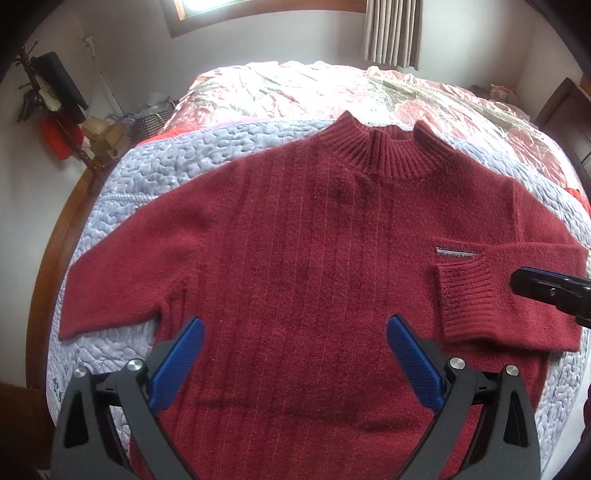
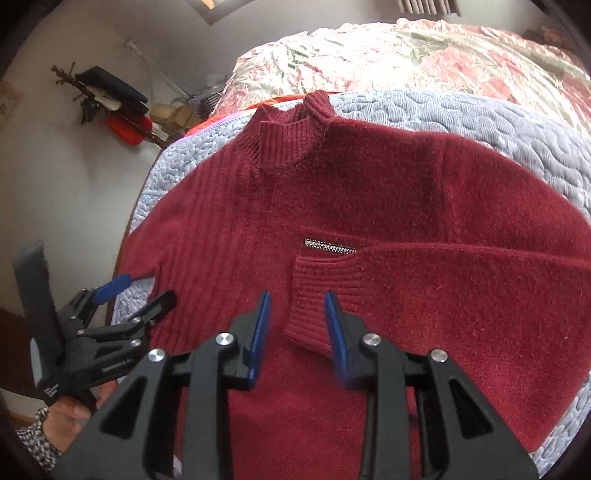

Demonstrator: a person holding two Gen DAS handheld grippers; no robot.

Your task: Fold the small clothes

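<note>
Sweater: fuzzy dark-red knit sweater (image 1: 314,258) lying flat on bed; right sleeve folded in
Fingers: left gripper (image 1: 295,354) gaping wide, empty; right gripper (image 2: 297,332) half-open, empty
Advice: pinching left cuff (image 1: 70,325), folding across evenly

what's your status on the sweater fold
Left gripper open above hem. Right gripper open by folded-in cuff. Sweater flat on bed, one sleeve in, other sleeve still out. Nothing blocking.

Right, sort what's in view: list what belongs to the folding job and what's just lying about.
Job:
dark red sweater
its folded-in sleeve
left claw, open
right claw, open
quilted blue blanket

Lying about:
floral bedspread
coat rack
curtain
</note>
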